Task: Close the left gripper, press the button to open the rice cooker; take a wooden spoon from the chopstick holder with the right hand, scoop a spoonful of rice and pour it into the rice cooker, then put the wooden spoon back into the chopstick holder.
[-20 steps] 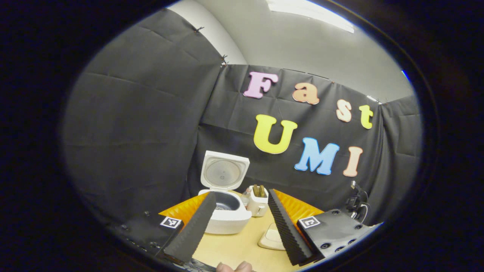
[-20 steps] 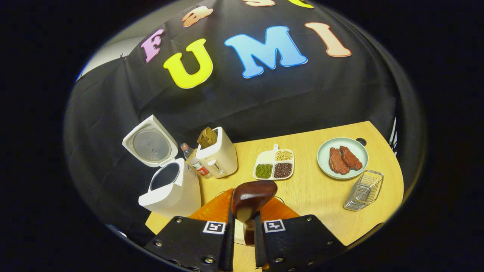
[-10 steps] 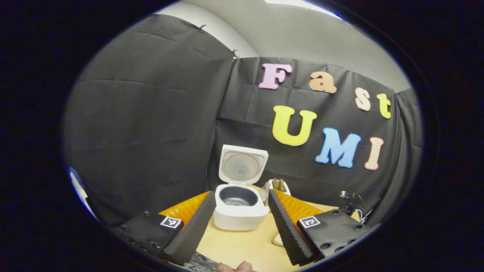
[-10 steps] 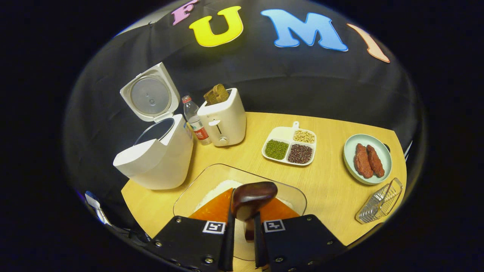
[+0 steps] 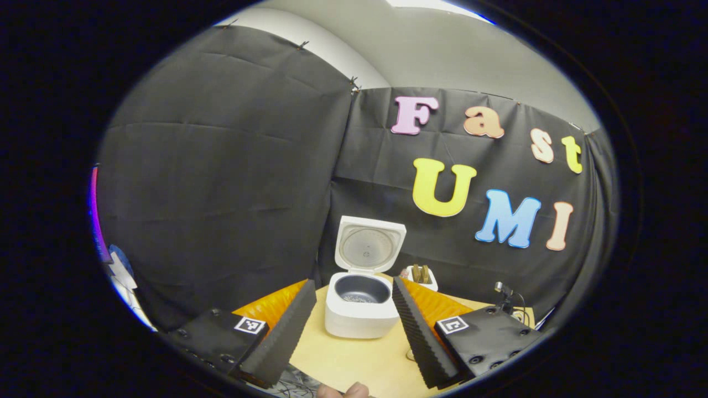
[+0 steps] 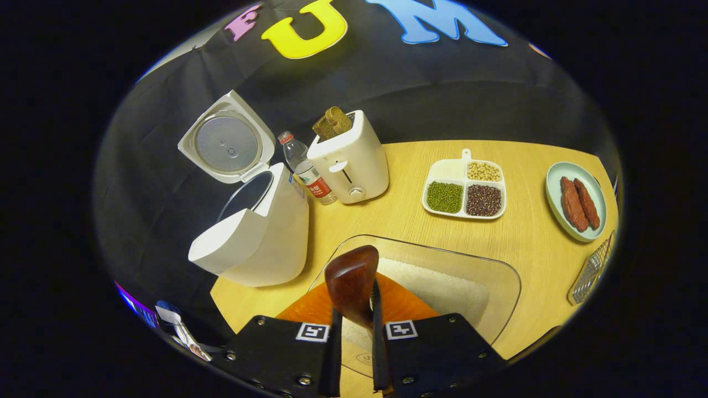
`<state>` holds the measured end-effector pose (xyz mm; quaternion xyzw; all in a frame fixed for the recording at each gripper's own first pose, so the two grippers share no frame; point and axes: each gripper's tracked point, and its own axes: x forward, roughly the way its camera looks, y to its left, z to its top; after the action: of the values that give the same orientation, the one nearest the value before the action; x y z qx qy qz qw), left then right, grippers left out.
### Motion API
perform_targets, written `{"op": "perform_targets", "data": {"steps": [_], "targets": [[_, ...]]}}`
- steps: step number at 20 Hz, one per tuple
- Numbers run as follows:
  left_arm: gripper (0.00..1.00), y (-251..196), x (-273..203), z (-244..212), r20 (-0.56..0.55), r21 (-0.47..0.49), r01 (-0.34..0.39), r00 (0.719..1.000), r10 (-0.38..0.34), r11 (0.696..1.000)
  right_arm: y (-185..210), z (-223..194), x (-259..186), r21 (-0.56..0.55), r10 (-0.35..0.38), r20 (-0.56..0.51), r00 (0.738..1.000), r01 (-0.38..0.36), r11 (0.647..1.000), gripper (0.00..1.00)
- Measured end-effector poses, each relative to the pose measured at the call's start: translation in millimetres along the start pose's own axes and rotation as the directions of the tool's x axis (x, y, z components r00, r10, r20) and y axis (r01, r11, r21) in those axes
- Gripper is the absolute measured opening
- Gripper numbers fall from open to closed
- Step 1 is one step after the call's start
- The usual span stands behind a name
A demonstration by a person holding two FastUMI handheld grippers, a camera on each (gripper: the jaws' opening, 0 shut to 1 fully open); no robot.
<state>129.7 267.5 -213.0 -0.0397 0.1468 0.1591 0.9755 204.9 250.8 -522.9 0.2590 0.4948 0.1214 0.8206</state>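
Note:
The white rice cooker (image 5: 362,320) stands open, lid (image 5: 369,246) upright, with a little rice in its dark pot. My left gripper (image 5: 352,284) hangs open, well back from the cooker, which shows between its fingers (image 5: 282,334). My right gripper (image 6: 355,312) is shut on the handle of the dark wooden spoon (image 6: 349,279). The spoon bowl is tilted left over the clear tub of white rice (image 6: 442,287). In this view the cooker (image 6: 260,237) sits to the tub's left. The wire chopstick holder (image 6: 592,268) is at the far right edge.
A white toaster (image 6: 351,163) with bread and a water bottle (image 6: 303,166) stand behind the cooker. A divided dish of beans (image 6: 464,190) and a pale plate with meat (image 6: 575,202) lie on the wooden table (image 6: 531,243). Black cloth walls close the back.
My right gripper has come lower and closer over the rice tub, and the spoon bowl has tipped to the left. The left gripper has swung so the cooker sits between its fingers.

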Motion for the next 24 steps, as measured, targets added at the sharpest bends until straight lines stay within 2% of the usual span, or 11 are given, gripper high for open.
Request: {"op": "perform_targets", "data": {"steps": [3,5,8,12,15,18,24], "targets": [[0.93,2,-4,1,-0.002,0.008,-0.014,1.0,0.014,1.0,-1,11,10,0.151,0.049,0.011,0.999,-0.051,0.987,0.23],[0.93,3,-7,-3,-0.014,0.013,-0.015,1.0,0.015,1.0,-6,20,15,0.286,0.085,0.034,0.996,-0.091,0.954,0.23],[0.93,-2,-10,-2,-0.019,0.032,-0.009,1.0,0.009,0.999,-3,27,18,0.394,0.125,0.067,0.99,-0.142,0.908,0.23],[0.93,-8,-8,4,-0.015,0.06,-0.004,1.0,0.005,0.998,-1,39,9,0.47,0.157,0.114,0.981,-0.193,0.862,0.23],[0.93,-9,-8,5,-0.012,0.057,-0.008,1.0,0.008,0.998,-14,49,-1,0.497,0.167,0.145,0.975,-0.218,0.84,0.22],[0.93,-5,-7,6,-0.011,0.068,-0.013,1.0,0.013,0.998,-25,66,-16,0.575,0.177,0.207,0.962,-0.267,0.773,0.23],[0.93,-10,-5,4,-0.021,0.059,-0.004,1.0,0.005,0.998,-33,80,-43,0.6,0.195,0.263,0.945,-0.318,0.734,0.23]]}}
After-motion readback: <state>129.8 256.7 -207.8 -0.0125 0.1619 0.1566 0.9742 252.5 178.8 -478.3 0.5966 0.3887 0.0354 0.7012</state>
